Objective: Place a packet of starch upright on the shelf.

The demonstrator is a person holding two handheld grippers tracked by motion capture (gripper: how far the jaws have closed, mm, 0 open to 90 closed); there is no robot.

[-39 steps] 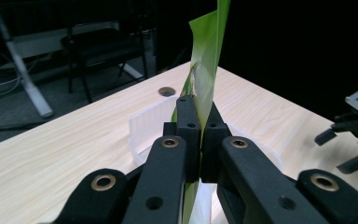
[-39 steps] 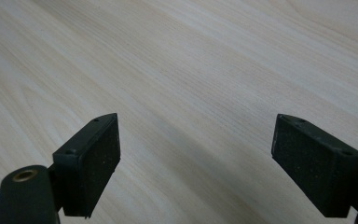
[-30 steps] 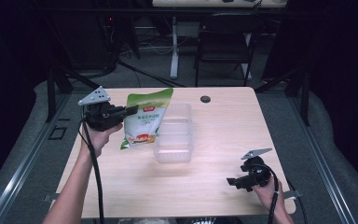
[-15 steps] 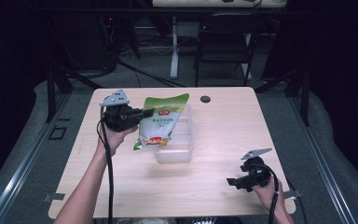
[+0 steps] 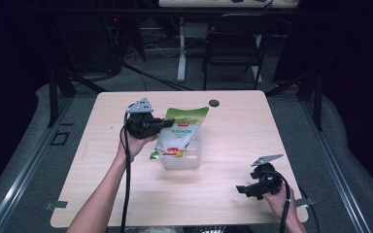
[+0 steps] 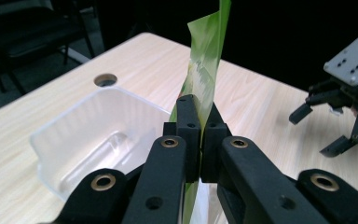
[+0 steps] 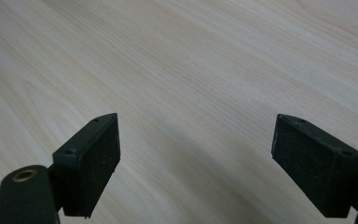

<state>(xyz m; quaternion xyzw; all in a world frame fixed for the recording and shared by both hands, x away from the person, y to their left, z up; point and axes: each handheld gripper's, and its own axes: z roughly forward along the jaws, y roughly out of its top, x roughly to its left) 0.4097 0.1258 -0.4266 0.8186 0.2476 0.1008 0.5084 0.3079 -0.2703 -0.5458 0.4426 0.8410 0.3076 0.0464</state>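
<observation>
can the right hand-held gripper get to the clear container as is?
Probably yes. The right hand-held gripper has open, empty jaws, with bare table between it and the clear container. The bag in the left hand-held gripper hangs over the container.

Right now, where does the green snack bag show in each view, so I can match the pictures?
High view: the green snack bag stands at table centre, over the clear plastic tub, pinched by the left tool.
Left gripper view: upper centre, rising edge-on between the shut jaws.
Right gripper view: not in it.
Shared landmark: the tub.
</observation>
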